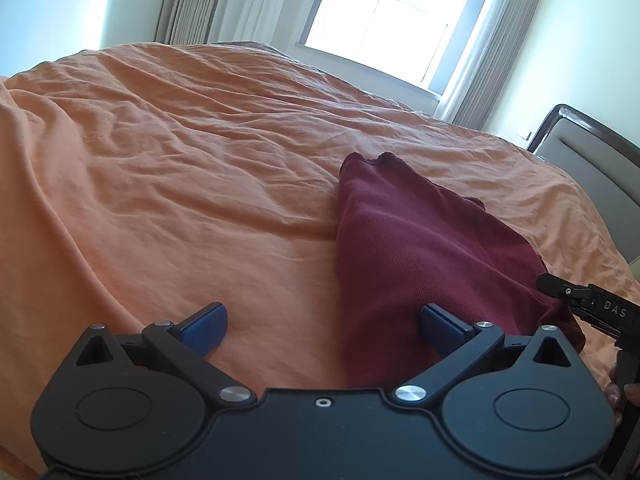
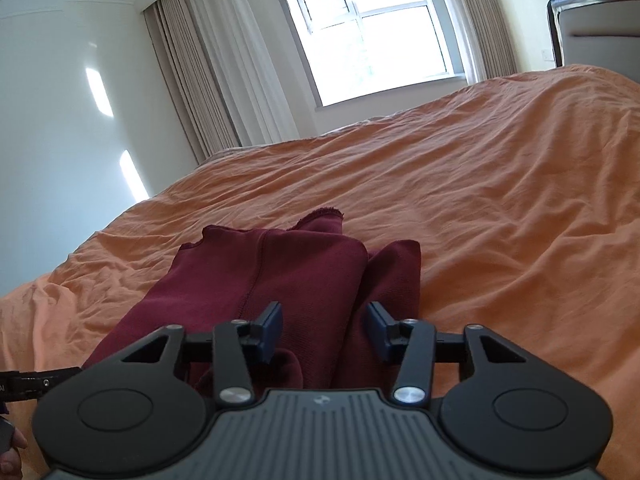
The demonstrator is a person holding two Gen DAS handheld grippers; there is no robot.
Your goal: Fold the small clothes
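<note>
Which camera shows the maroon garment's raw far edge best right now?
The right wrist view: the maroon garment lies centred, its frayed far edge and seam clear. The left wrist view shows it obliquely, off to the right.

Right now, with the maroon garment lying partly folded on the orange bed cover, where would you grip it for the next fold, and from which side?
Probably the near end of the maroon garment, coming in low from the near bed edge. That end bunches into raised folds right ahead of the right gripper, so the pads could pinch it; the far hems lie flatter on the bed cover.
</note>
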